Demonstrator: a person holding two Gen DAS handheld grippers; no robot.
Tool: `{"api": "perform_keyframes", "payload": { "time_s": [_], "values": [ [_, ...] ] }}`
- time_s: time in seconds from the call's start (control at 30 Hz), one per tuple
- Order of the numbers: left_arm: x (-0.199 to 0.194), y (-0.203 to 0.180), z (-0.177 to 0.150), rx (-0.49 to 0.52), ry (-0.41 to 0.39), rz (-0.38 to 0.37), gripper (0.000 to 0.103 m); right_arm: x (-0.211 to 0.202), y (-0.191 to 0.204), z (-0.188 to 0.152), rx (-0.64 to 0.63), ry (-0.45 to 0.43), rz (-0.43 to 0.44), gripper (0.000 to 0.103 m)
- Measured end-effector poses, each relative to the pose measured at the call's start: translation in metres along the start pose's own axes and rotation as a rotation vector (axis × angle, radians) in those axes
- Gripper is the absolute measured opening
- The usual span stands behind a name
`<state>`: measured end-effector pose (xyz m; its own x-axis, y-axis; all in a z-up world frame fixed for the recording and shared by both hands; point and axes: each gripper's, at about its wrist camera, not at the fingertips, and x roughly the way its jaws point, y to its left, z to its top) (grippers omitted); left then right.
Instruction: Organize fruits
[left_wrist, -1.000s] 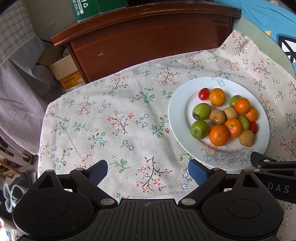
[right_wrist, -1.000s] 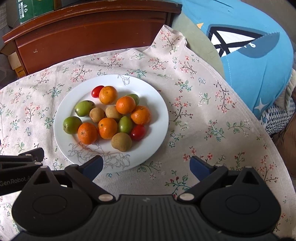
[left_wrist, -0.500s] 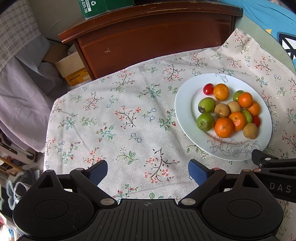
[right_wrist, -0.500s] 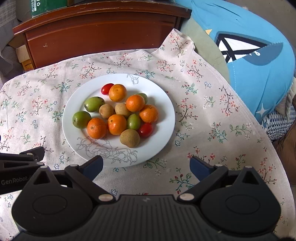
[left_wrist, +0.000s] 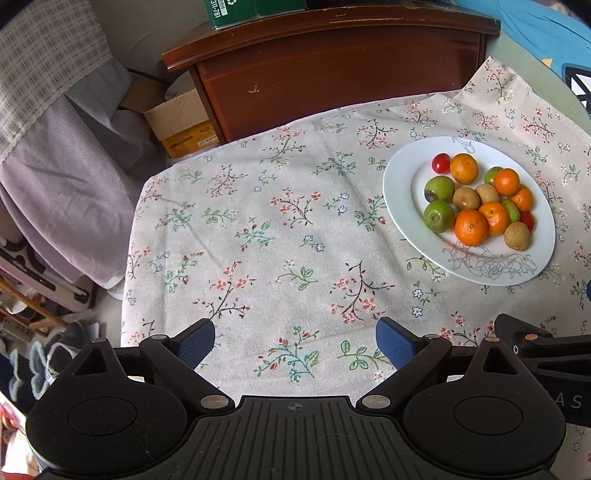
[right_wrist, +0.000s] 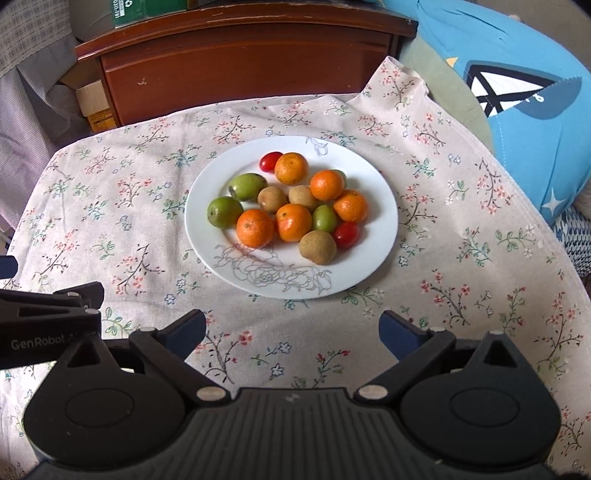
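A white plate with a flower drawing holds mixed fruit: several oranges, green fruits, brown kiwis and two red cherry tomatoes. The plate also shows in the left wrist view, at the right. My right gripper is open and empty, held above the cloth just in front of the plate. My left gripper is open and empty, above the bare floral cloth left of the plate.
A floral tablecloth covers the table. A dark wooden cabinet stands behind it. A blue cushion lies at the right. A cardboard box and hanging fabric are off the table's left edge.
Both grippers have drawn back and risen, so the plate looks smaller and farther. Both stay open and empty. The fruit has not moved.
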<state>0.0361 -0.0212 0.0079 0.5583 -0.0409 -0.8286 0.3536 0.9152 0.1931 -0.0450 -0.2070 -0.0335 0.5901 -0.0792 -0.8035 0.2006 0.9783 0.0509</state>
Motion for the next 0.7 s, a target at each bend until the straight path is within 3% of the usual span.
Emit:
{"api": "perform_keyframes", "payload": {
  "time_s": [0.37,0.63,0.7],
  "values": [
    [-0.006,0.027,-0.029,-0.068,0.031,0.012,0.096,0.006,0.026,-0.034,-0.035,-0.005,0.175,0.100],
    [-0.002,0.044,-0.041,-0.145,0.064,0.002,0.096,0.019,0.049,-0.056,-0.142,-0.052,0.180,0.100],
    [-0.002,0.046,-0.041,-0.152,0.064,-0.002,0.096,0.020,0.054,-0.061,-0.184,-0.100,0.169,0.100]
  ]
}}
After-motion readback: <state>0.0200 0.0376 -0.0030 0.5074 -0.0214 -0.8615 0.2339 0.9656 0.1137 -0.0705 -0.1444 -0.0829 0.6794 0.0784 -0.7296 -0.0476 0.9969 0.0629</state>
